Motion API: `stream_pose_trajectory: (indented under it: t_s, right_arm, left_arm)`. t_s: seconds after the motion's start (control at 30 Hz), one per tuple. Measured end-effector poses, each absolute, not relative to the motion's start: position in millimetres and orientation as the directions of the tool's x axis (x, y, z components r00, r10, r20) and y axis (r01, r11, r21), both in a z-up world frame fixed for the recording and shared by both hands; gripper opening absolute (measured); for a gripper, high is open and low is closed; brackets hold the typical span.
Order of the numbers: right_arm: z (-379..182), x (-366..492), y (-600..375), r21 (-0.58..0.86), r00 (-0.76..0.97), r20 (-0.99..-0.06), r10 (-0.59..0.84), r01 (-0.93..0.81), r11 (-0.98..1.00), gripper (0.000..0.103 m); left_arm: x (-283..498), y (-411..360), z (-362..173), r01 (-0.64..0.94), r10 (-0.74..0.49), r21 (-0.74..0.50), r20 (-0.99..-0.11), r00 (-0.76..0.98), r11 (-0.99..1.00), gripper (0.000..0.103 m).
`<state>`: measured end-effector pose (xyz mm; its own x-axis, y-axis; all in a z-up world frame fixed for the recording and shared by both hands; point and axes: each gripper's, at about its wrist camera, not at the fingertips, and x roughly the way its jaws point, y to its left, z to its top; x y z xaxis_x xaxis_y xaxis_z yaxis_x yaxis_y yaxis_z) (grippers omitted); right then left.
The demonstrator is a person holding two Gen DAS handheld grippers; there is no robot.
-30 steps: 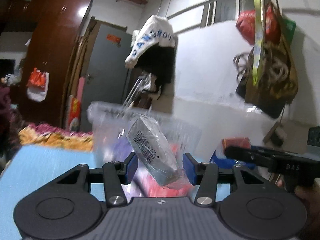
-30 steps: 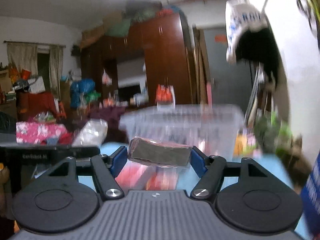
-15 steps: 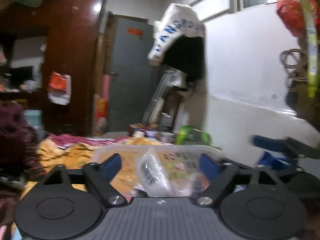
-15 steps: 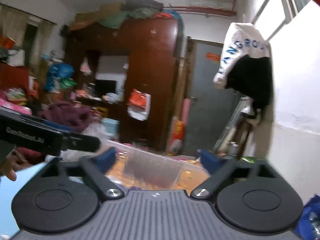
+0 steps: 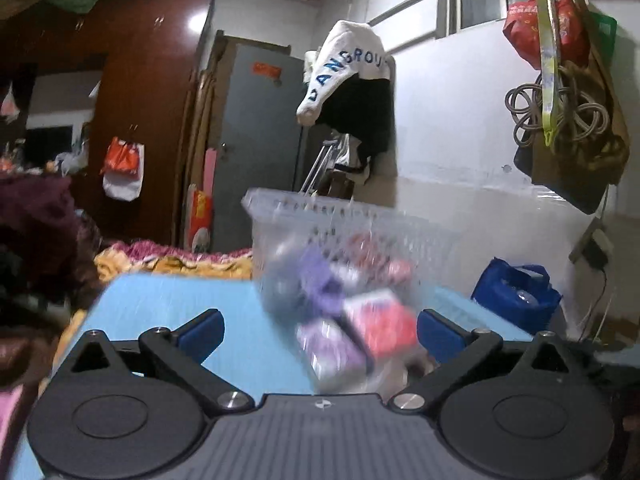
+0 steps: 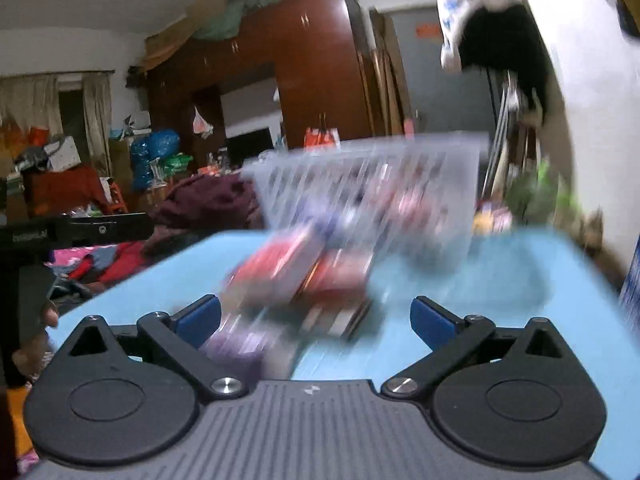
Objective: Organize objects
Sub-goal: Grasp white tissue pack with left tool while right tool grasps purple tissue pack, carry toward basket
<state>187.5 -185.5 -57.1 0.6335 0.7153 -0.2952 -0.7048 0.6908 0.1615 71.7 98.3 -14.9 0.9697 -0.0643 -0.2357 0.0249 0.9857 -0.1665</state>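
Both the left tongs (image 5: pixel 318 330) and right tongs (image 6: pixel 316 316) have just been opening and gape wide, empty. Settle each squarely over one packet (image 5: pixel 378 326) on the tabletop (image 5: pixel 168 300) beside the clear bin (image 5: pixel 340 216) before closing

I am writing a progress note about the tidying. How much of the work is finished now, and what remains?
Done: several packets already sit inside the clear plastic bin.

In hand: nothing. The left gripper and right gripper both stand open and empty; their jaws have just been opening.

Left: a red packet and a purple packet lie on the blue table before the bin. The blur hides the exact count.
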Motion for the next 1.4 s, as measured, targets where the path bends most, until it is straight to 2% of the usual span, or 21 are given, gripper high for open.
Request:
stream_pose_trajectory:
  t_s: [0.07, 0.23, 0.3, 0.33, 0.37, 0.57, 0.67, 0.73, 0.8, 0.9, 1.0, 1.13, 1.17, 1.23, 1.4]
  right_arm:
    - [-66.6, 175.1, -177.8, 0.177, 0.616, -0.29, 0.732, -0.717, 0.674, 0.103]
    - [-66.3, 164.7, -142.4, 0.044, 0.637, -0.306, 0.708, -0.733, 0.679, 0.103]
    - [-68.0, 163.9, -137.0, 0.03, 0.633, -0.325, 0.703, -0.736, 0.676, 0.091]
    - [-70.2, 162.3, -136.4, 0.027, 0.63, -0.338, 0.699, -0.736, 0.676, 0.074]
    - [-69.8, 163.4, -138.2, 0.024, 0.636, -0.338, 0.694, -0.731, 0.682, 0.069]
    - [-68.1, 163.2, -179.3, 0.064, 0.671, -0.288, 0.684, -0.699, 0.712, 0.067]
    - [-65.2, 169.1, -201.2, 0.12, 0.685, -0.261, 0.68, -0.676, 0.727, 0.067]
    - [-64.7, 171.0, -209.8, 0.126, 0.699, -0.248, 0.671, -0.663, 0.738, 0.067]
    - [-64.3, 173.2, -212.1, 0.125, 0.703, -0.244, 0.668, -0.66, 0.741, 0.067]
    - [-65.3, 176.0, -215.0, 0.129, 0.703, -0.239, 0.669, -0.66, 0.74, 0.067]
    - [-66.1, 180.2, -216.8, 0.134, 0.703, -0.241, 0.669, -0.658, 0.741, 0.067]
    - [-66.5, 179.1, -217.9, 0.136, 0.702, -0.243, 0.67, -0.659, 0.74, 0.067]
    - [-66.7, 179.6, -218.5, 0.137, 0.703, -0.243, 0.669, -0.658, 0.741, 0.067]
    - [-67.0, 180.3, -219.5, 0.143, 0.701, -0.242, 0.67, -0.658, 0.74, 0.067]
    - [-66.6, 178.9, -219.8, 0.138, 0.706, -0.242, 0.666, -0.654, 0.744, 0.067]
  left_arm:
    - [69.7, 102.5, -22.7, 0.015, -0.061, -0.184, -0.249, 0.967, 0.983, 0.103]
    - [77.8, 103.1, -32.0, 0.01, -0.06, -0.182, -0.274, 0.96, 0.983, 0.103]
    - [78.0, 99.8, -36.8, 0.013, -0.059, -0.164, -0.282, 0.958, 0.986, 0.103]
    - [78.9, 96.1, -38.8, 0.019, -0.064, -0.157, -0.287, 0.956, 0.987, 0.103]
    - [79.9, 94.2, -40.4, 0.028, -0.072, -0.151, -0.293, 0.954, 0.988, 0.103]
    - [92.2, 71.8, -48.8, 0.057, -0.085, -0.091, -0.342, 0.936, 0.994, 0.103]
    - [97.4, 59.3, -49.7, 0.072, -0.091, -0.065, -0.367, 0.926, 0.995, 0.098]
    - [100.8, 51.7, -50.6, 0.069, -0.083, -0.048, -0.386, 0.919, 0.996, 0.086]
    - [103.4, 44.4, -53.7, 0.066, -0.065, -0.012, -0.411, 0.909, 0.998, 0.054]
    - [97.4, 38.2, -56.8, 0.055, -0.036, 0.035, -0.407, 0.913, 0.998, 0.046]
    - [86.6, 36.9, -57.3, 0.074, -0.056, 0.029, -0.4, 0.915, 0.997, 0.039]
    - [79.5, 30.5, -59.7, 0.09, -0.059, 0.06, -0.391, 0.919, 0.994, 0.041]
    - [81.6, 29.2, -59.7, 0.091, -0.057, 0.068, -0.393, 0.918, 0.994, 0.046]
    - [89.7, 28.5, -60.0, 0.095, -0.065, 0.053, -0.413, 0.908, 0.994, 0.05]
    - [91.3, 23.0, -60.8, 0.093, -0.061, 0.06, -0.403, 0.913, 0.994, 0.043]
